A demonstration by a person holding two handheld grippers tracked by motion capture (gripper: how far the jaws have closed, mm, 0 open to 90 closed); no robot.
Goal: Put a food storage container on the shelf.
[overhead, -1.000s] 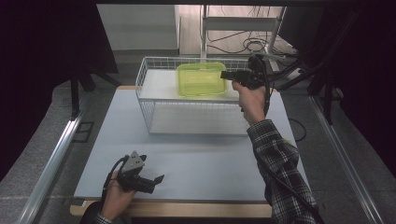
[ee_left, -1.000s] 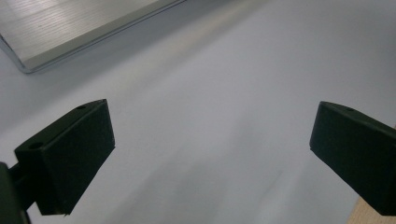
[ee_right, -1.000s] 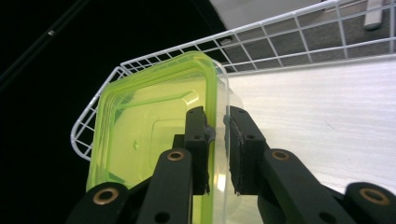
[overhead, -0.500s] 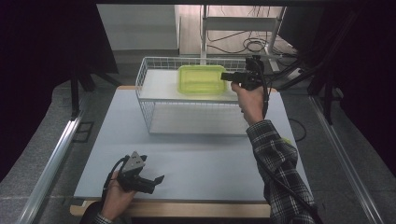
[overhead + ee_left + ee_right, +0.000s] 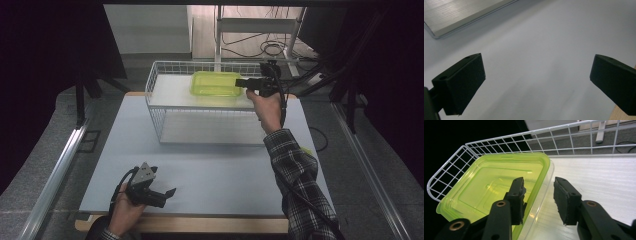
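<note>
A yellow-green see-through plastic container (image 5: 215, 83) (image 5: 491, 187) lies on the white board inside a white wire basket (image 5: 200, 64) (image 5: 499, 142) at the far middle of the table. My right gripper (image 5: 242, 82) (image 5: 539, 182) reaches in from the right. It straddles the container's right wall, one jaw inside and one outside. Its jaws have just been opening and no pad presses on the wall, so it stands open. My left gripper (image 5: 167, 192) (image 5: 536, 75) rests near the front left edge, jaws wide open over the bare white mat (image 5: 225, 170).
The basket's wire walls rise around the container on the far and left sides. An aluminium rail (image 5: 55, 170) runs along the table's left, another (image 5: 370, 175) along its right. Cables (image 5: 265, 47) lie on the floor behind.
The right gripper's jaws have parted around the container's wall. The container looks a little flatter on the board than a second ago. Both hands have kept their places.
</note>
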